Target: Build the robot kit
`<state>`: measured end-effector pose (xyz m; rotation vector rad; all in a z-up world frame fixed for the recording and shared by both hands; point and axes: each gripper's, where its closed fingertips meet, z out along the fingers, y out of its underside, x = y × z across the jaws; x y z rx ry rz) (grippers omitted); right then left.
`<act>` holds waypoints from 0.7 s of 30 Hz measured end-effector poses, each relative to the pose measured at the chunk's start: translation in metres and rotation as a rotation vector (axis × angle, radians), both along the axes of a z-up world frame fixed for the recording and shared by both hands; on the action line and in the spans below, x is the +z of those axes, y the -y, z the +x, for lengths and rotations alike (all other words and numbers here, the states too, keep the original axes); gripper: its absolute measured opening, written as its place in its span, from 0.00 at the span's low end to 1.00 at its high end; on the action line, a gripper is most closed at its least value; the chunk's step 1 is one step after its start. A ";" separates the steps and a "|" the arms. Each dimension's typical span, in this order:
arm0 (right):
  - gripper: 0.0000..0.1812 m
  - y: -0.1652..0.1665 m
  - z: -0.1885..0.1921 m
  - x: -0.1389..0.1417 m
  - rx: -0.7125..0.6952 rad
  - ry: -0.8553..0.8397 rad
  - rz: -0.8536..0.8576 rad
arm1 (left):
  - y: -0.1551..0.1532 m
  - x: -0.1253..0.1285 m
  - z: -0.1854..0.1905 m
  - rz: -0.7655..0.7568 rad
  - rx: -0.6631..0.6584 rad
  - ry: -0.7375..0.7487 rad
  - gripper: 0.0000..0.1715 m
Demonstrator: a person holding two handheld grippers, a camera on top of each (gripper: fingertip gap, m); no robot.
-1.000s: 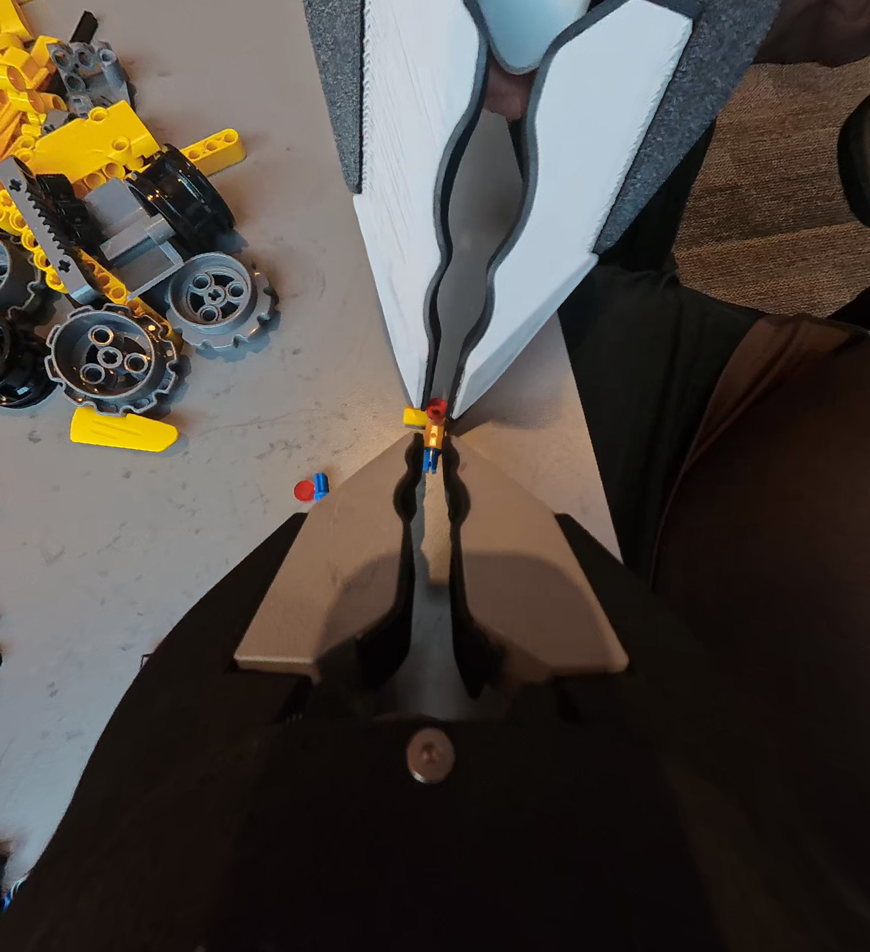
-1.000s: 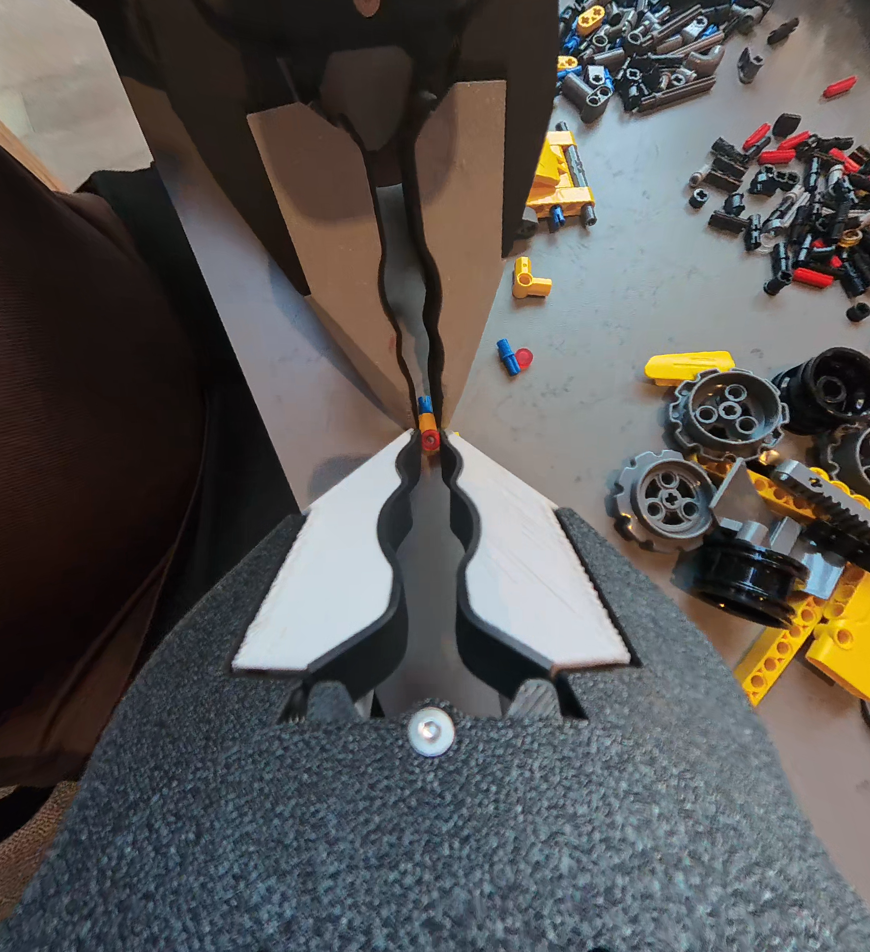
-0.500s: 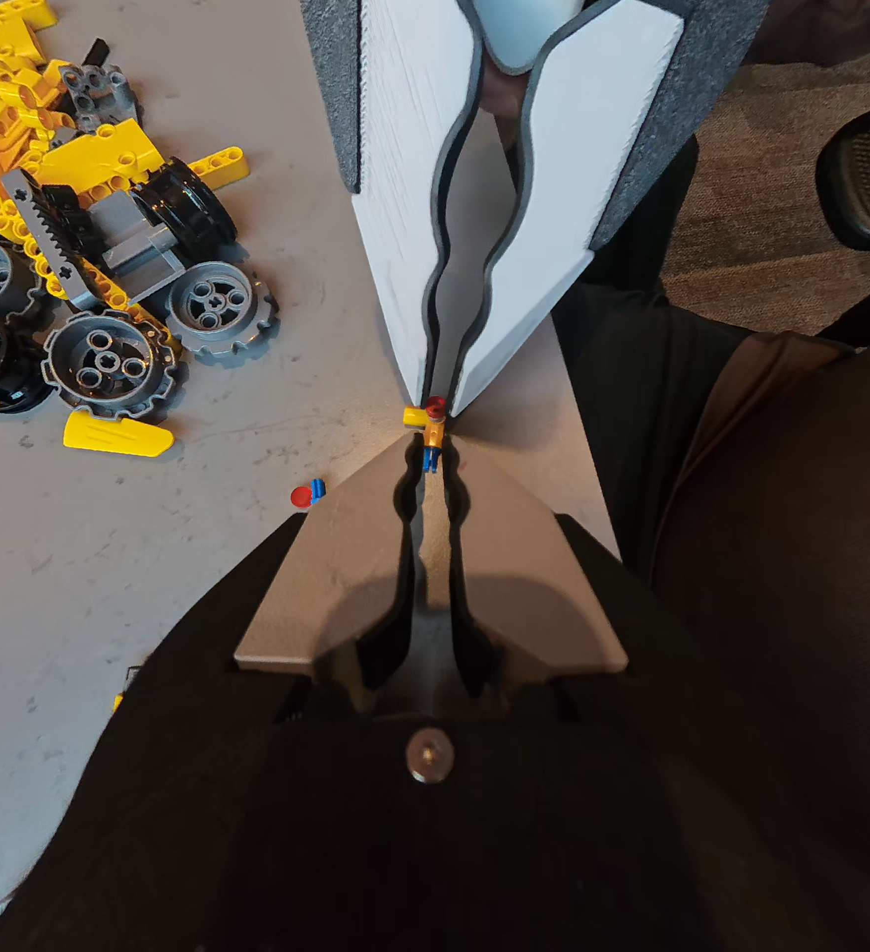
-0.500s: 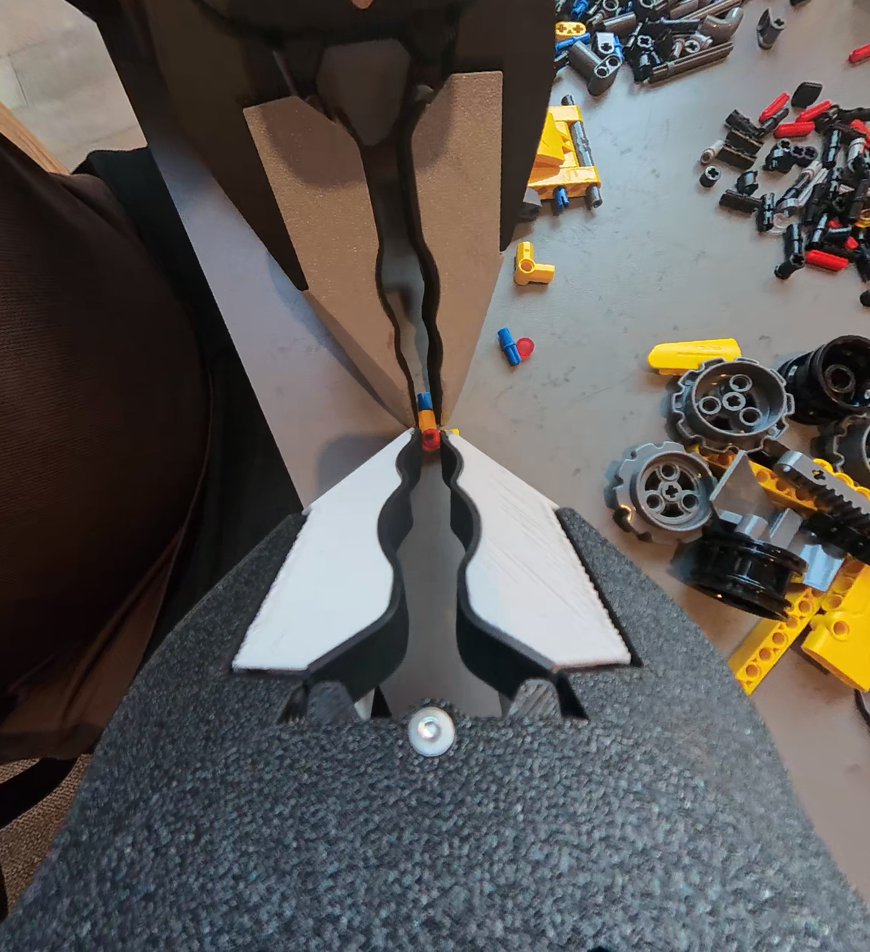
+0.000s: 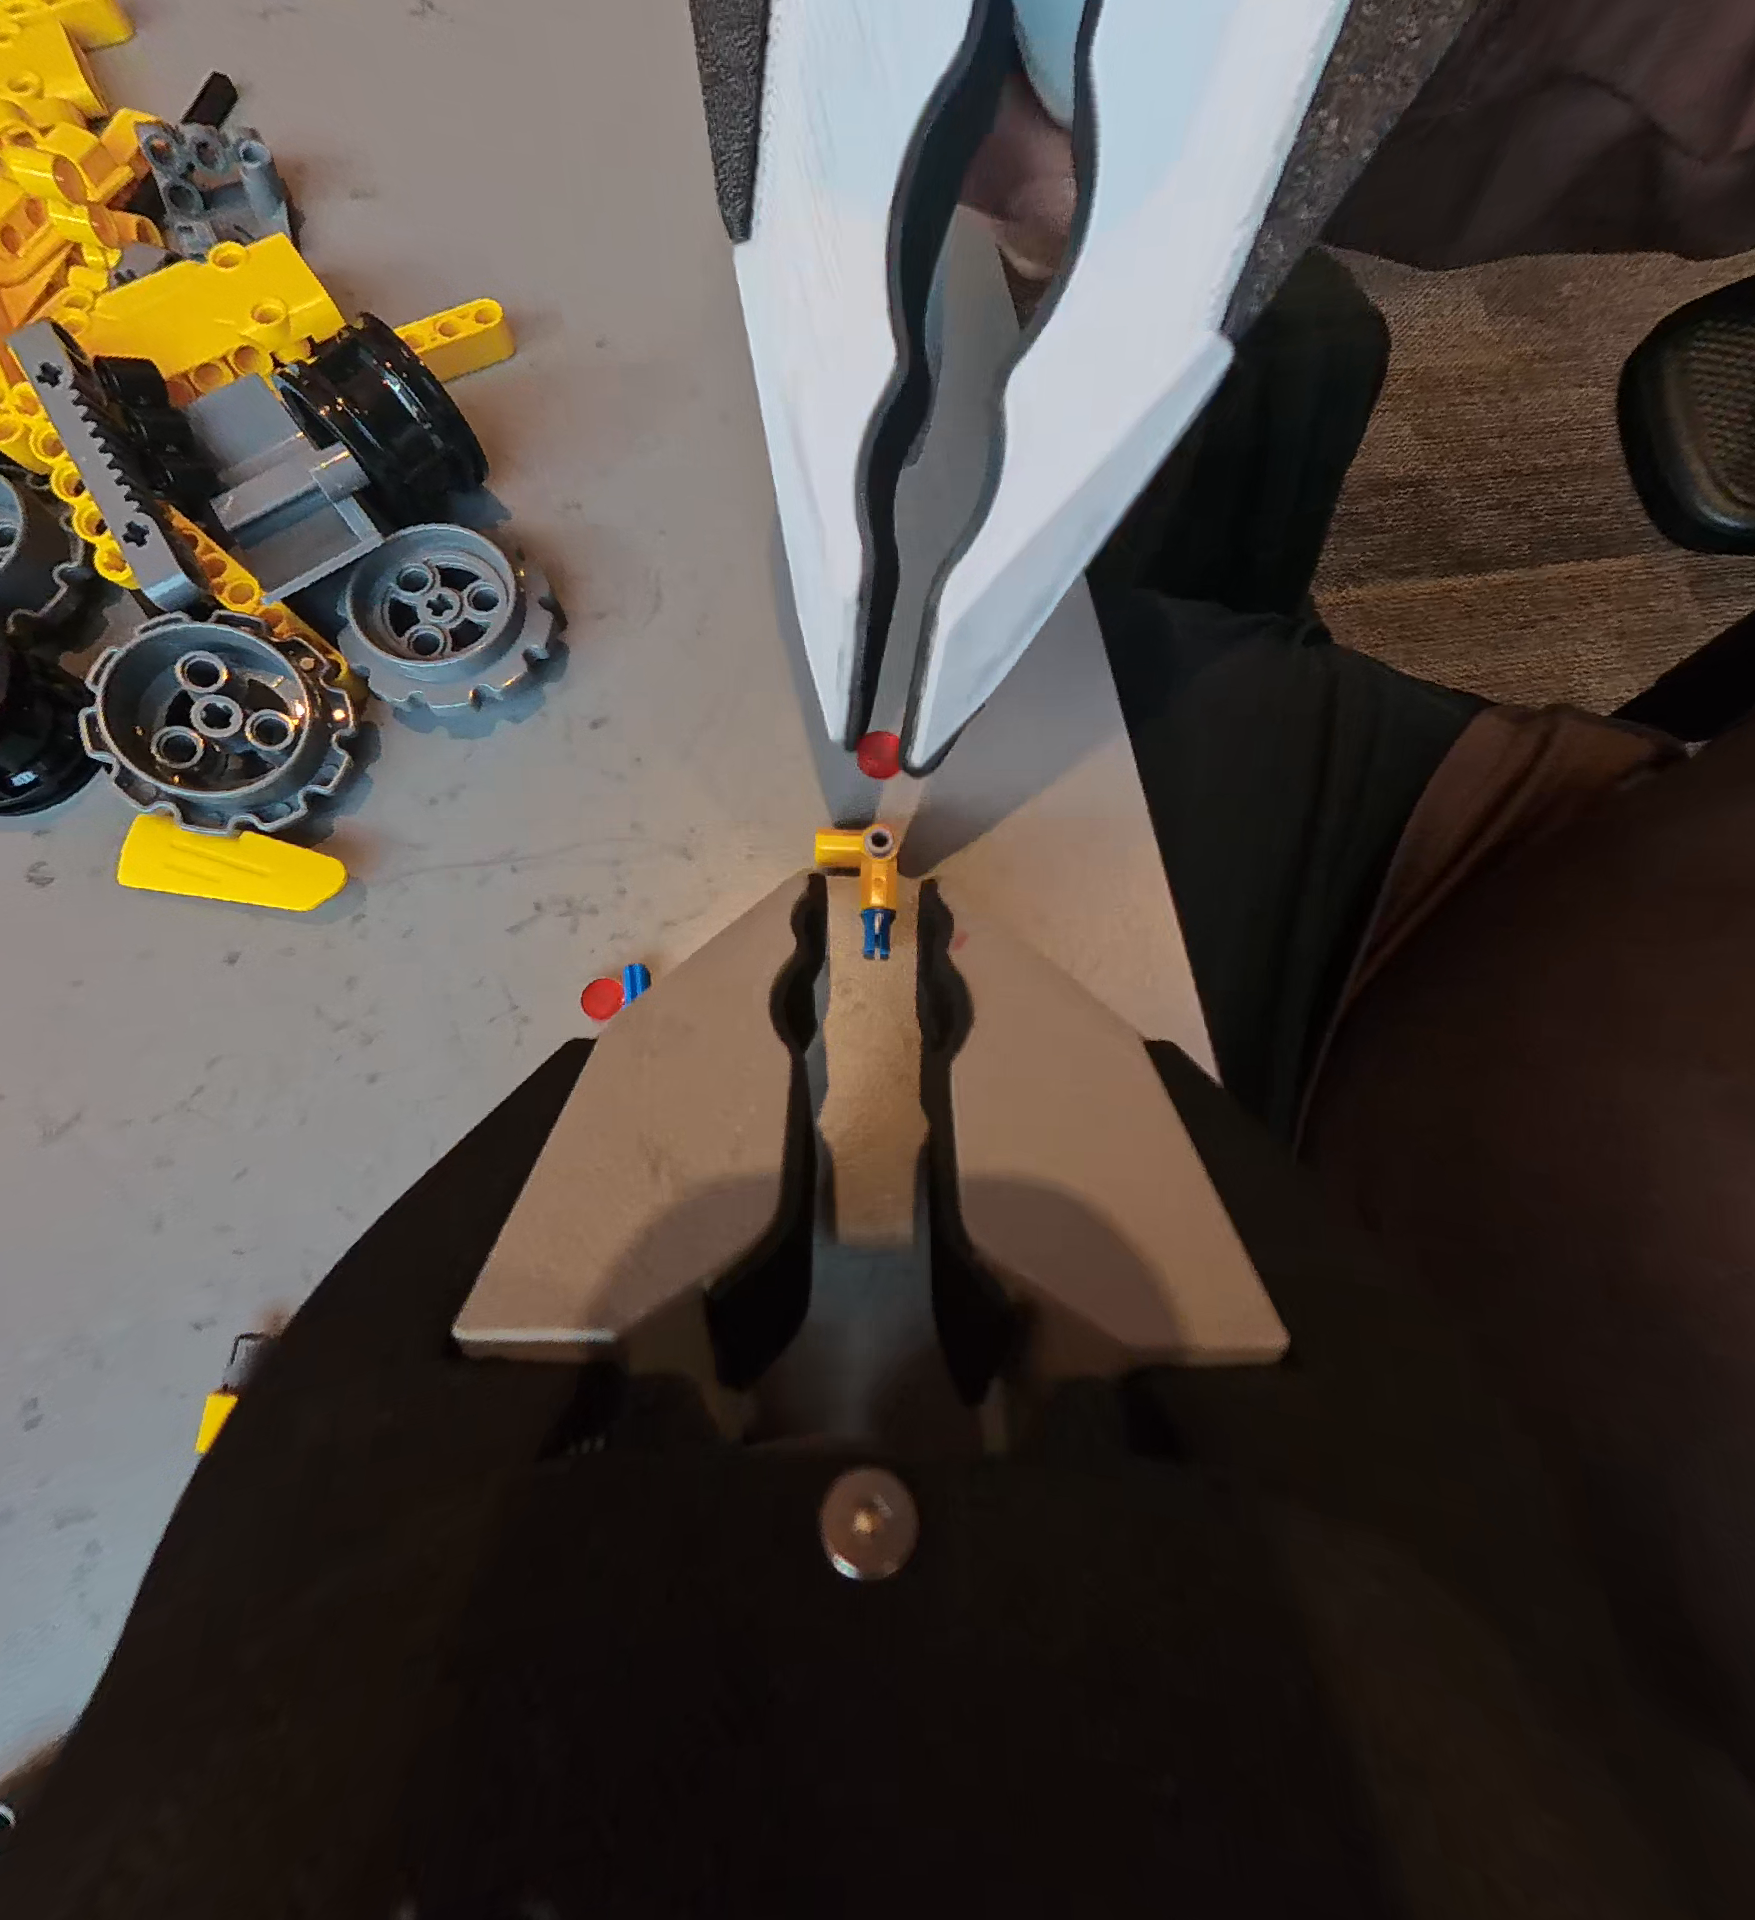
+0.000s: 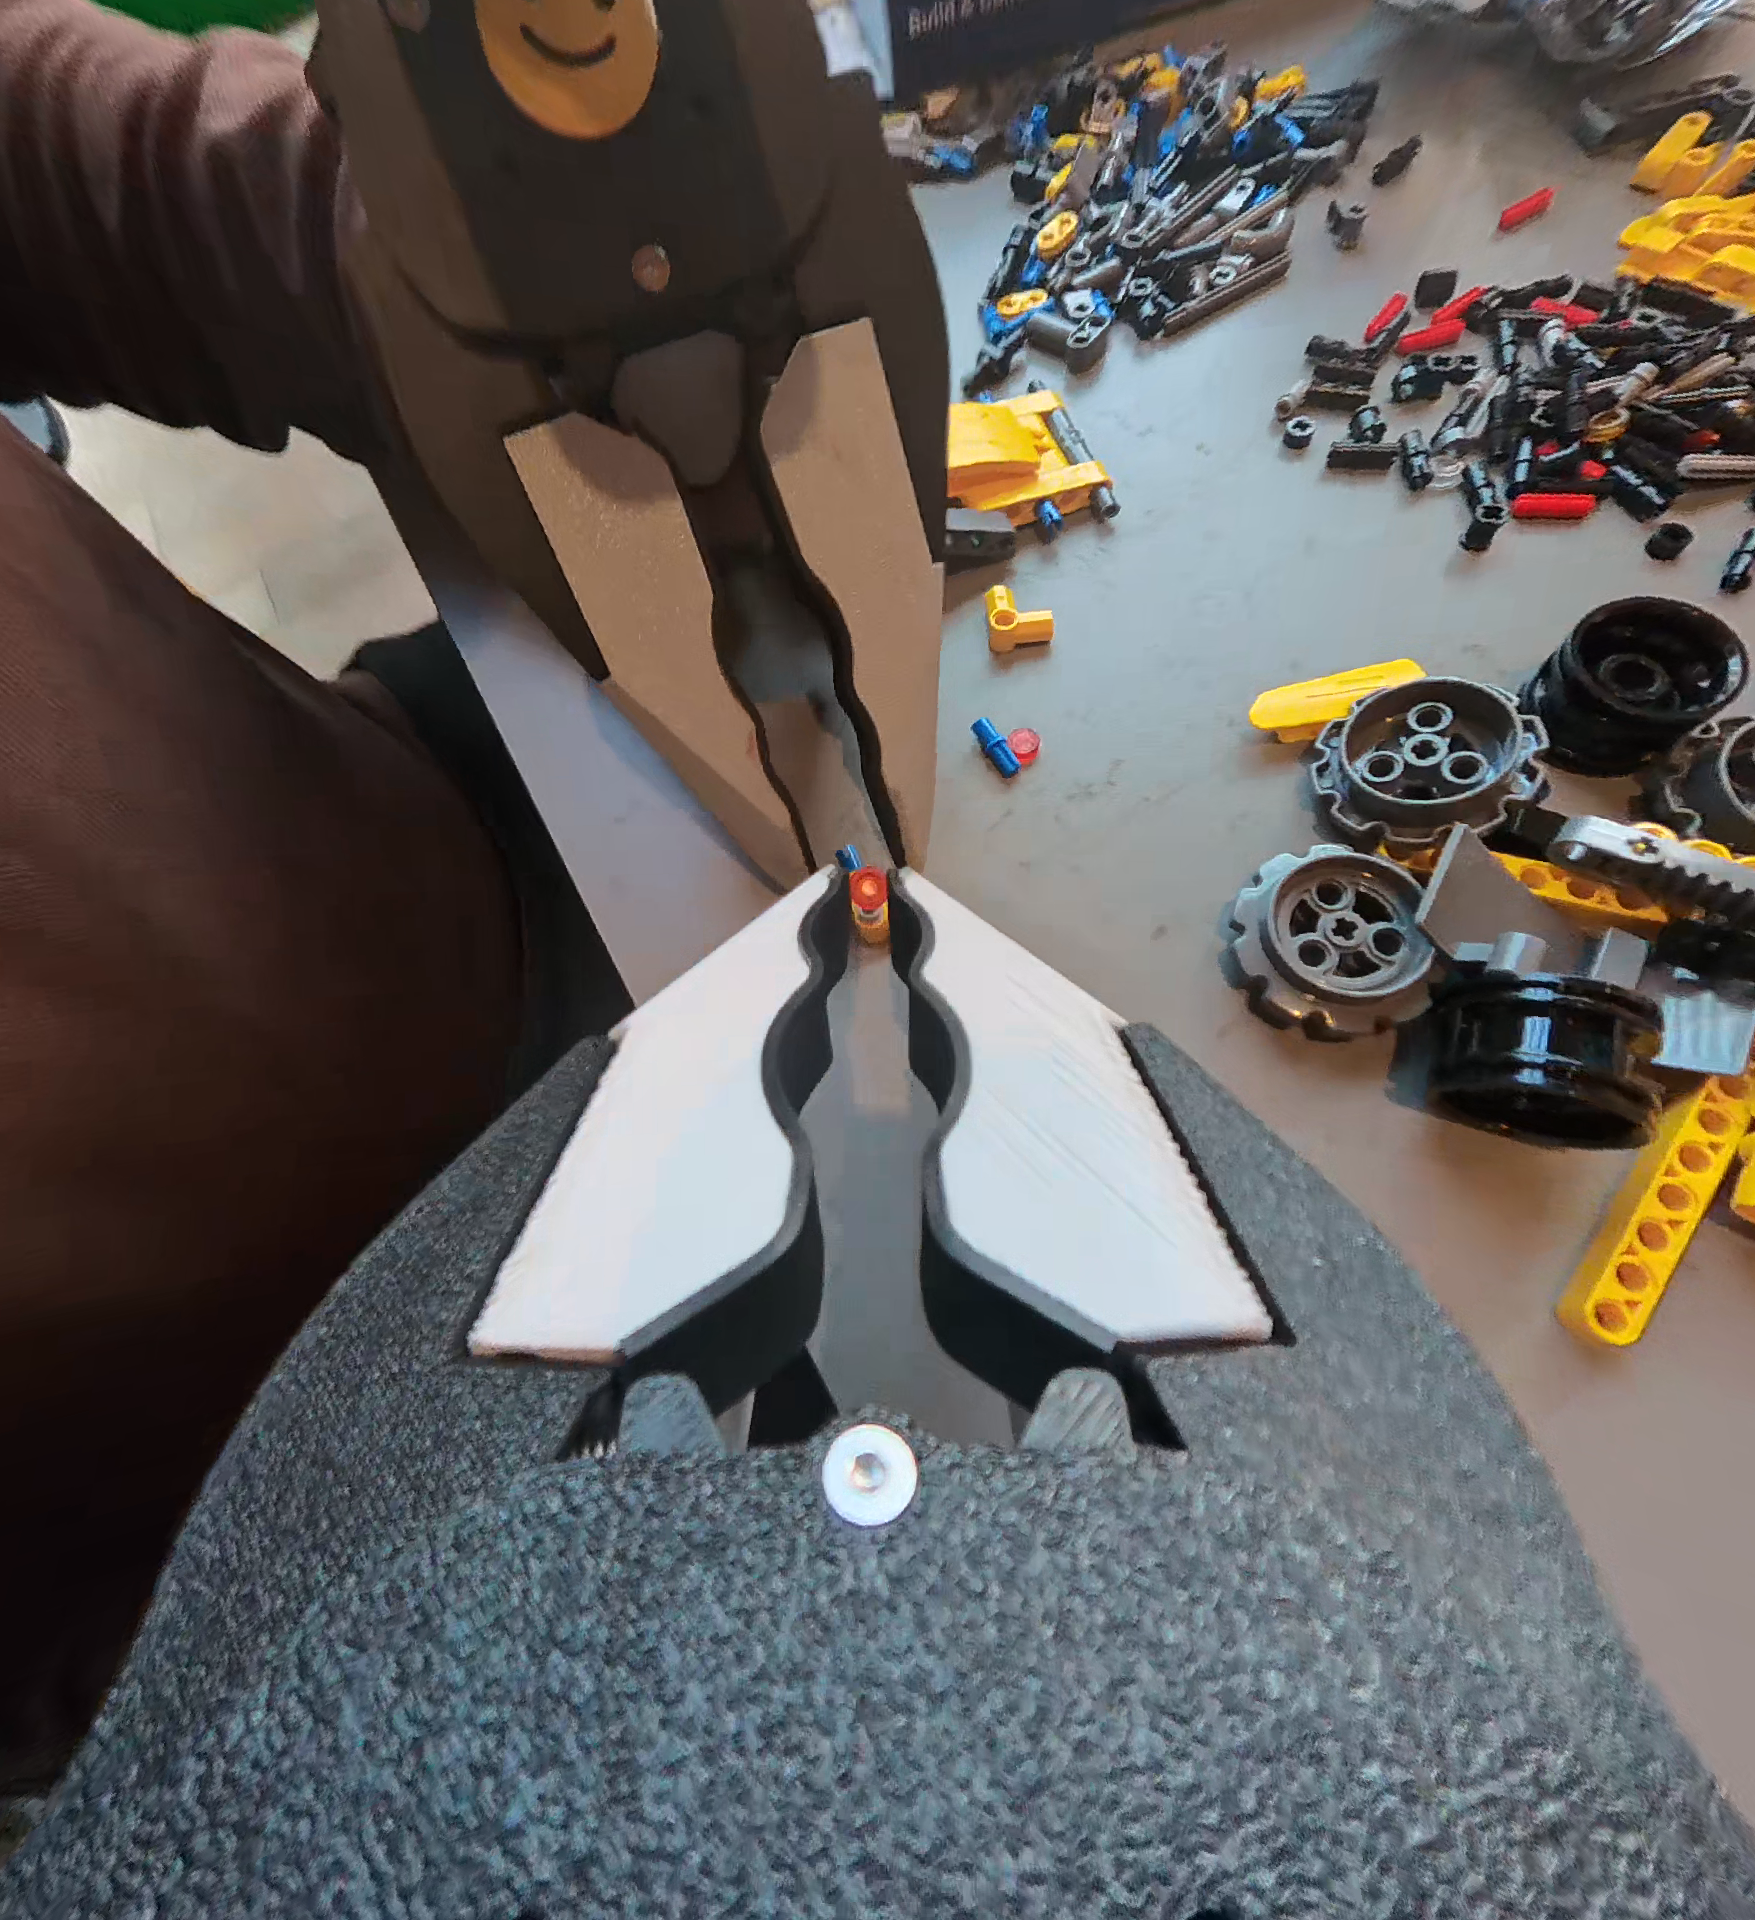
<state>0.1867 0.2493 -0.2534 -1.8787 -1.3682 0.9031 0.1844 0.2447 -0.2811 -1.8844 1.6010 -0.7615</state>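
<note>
My left gripper [image 5: 873,888] has brown fingers and its jaws stand a little apart. A small yellow elbow connector [image 5: 880,883] with a blue pin [image 5: 873,935] sits between its tips, with a gap on each side. I cannot tell if it rests on the table. My right gripper [image 6: 866,888], with white fingers, is shut on a small red round piece [image 6: 865,890]. In the left wrist view the right gripper [image 5: 881,750] holds the red piece [image 5: 878,753] just clear of the connector's open end. The connector [image 6: 871,925] shows just under the red piece in the right wrist view.
A loose red round piece with a blue pin [image 5: 603,997] lies left of my left gripper. A part-built yellow vehicle [image 5: 229,343], grey wheels [image 5: 218,717] and a yellow panel [image 5: 229,862] lie farther left. A pile of small parts [image 6: 1579,395] lies beyond. The table edge [image 5: 1153,831] and a seated person are close. Both grippers' tips are close together, under 4 cm apart.
The red piece, which sat against the connector's end, is now apart from it in my right gripper. My left jaws have widened slightly. The right wrist view has tilted up.
</note>
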 end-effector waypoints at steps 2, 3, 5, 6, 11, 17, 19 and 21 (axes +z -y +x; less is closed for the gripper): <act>0.03 0.002 0.000 0.005 -0.007 -0.059 -0.046 | 0.000 0.003 0.000 0.012 0.004 0.006 0.08; 0.03 0.004 0.000 0.008 -0.011 -0.097 -0.082 | -0.001 0.005 0.000 0.027 0.010 0.013 0.09; 0.03 0.004 -0.001 0.015 -0.034 -0.178 -0.181 | -0.003 0.014 0.000 0.067 0.025 0.041 0.08; 0.03 0.002 0.000 0.017 -0.058 -0.218 -0.235 | -0.002 0.019 0.001 0.088 0.026 0.064 0.08; 0.03 -0.010 0.001 0.045 -0.149 -0.523 -0.546 | -0.013 0.049 0.002 0.281 0.102 0.182 0.08; 0.02 -0.018 0.001 0.066 -0.178 -0.785 -0.799 | -0.019 0.082 0.008 0.398 0.212 0.330 0.09; 0.03 -0.019 0.000 0.071 -0.171 -0.846 -0.861 | -0.023 0.089 0.009 0.453 0.236 0.343 0.10; 0.03 -0.019 -0.002 0.070 -0.176 -0.865 -0.891 | -0.024 0.093 0.010 0.482 0.242 0.345 0.09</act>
